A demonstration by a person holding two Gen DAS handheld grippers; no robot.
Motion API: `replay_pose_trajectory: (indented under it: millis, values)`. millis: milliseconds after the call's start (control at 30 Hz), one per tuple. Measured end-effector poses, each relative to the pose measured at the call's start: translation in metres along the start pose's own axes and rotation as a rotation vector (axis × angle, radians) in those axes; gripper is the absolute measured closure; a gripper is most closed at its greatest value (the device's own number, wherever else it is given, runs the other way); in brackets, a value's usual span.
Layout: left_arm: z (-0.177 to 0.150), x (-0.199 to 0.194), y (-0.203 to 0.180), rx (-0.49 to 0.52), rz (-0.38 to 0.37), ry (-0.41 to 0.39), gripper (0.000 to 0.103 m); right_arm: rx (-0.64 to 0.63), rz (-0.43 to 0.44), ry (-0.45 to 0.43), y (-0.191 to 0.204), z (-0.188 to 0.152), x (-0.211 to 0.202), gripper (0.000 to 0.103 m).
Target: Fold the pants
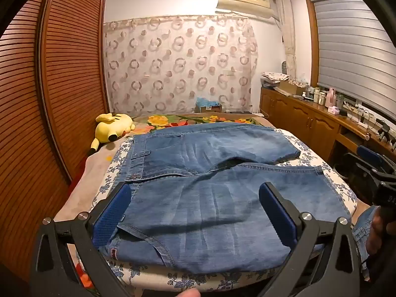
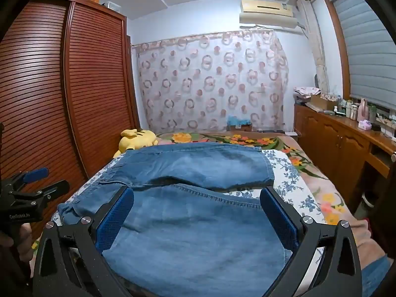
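Lying flat and unfolded on the bed, the denim pants have their waistband toward the wardrobe and both legs spread apart toward the cabinet side. Left gripper and right gripper hover over the near leg, jaws spread wide, pinching nothing. A yellow plush rests beyond the pants, near the wardrobe.
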State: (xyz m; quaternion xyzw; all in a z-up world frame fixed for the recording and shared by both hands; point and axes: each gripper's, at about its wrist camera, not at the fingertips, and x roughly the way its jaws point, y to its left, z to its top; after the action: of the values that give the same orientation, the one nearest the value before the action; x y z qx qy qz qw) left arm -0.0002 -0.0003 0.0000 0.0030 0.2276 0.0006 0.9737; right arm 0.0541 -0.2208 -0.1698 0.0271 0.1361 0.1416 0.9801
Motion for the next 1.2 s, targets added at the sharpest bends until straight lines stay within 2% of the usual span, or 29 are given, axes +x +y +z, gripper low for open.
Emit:
replay_pose_trajectory:
  millis: [1200]
  values:
    - [-0.0013, -0.0027, 0.0022, -0.004, -0.003, 0.0, 0.0, -0.014, 0.001, 0.0, 0.0023, -0.0036, -0.0004, 0.001]
